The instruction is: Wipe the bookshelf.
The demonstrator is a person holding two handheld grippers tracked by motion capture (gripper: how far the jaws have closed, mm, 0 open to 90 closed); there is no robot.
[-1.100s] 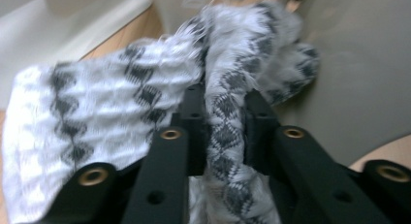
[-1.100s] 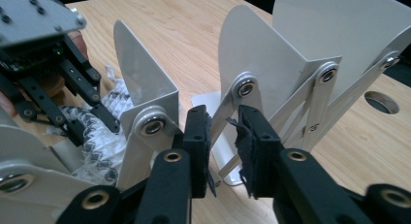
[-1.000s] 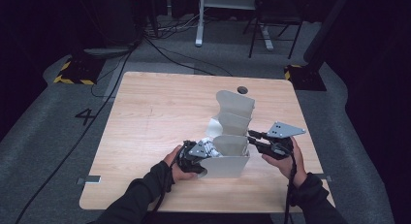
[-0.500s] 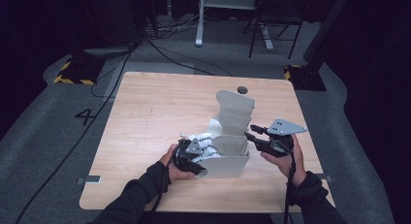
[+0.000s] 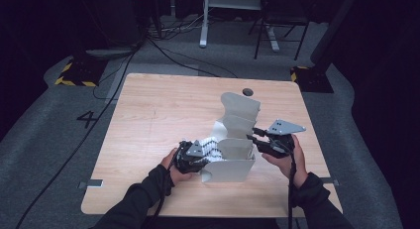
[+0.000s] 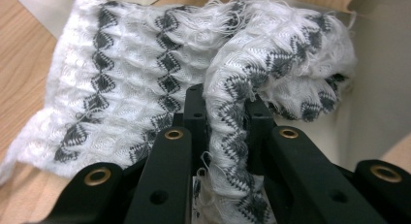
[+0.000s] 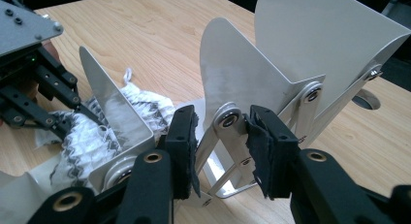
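A white knitted cloth (image 6: pixel 121 78) with a grey diamond pattern lies bunched at the left end of a folded sheet-metal rack (image 5: pixel 233 162). My left gripper (image 6: pixel 225 103) has just closed its jaws and is shut on a fold of the cloth (image 5: pixel 213 145). In the high view the left gripper (image 5: pixel 200 152) lies low on the table beside the rack. My right gripper (image 7: pixel 223 132) is at the rack's right end, and its jaws have just narrowed a little. A hinged metal link (image 7: pixel 228 118) stands between its pads, with a gap on the left side.
The rack's curved panels (image 7: pixel 329 35) rise in steps toward the far side. The wooden table (image 5: pixel 163 105) has a round cable hole (image 5: pixel 247 92) behind the rack. Black cables (image 5: pixel 163 50) and chair legs (image 5: pixel 277 40) are on the floor beyond the table.
Both hands have stayed almost in place. The bunched cloth has shifted slightly toward the rack's opening with the left gripper.
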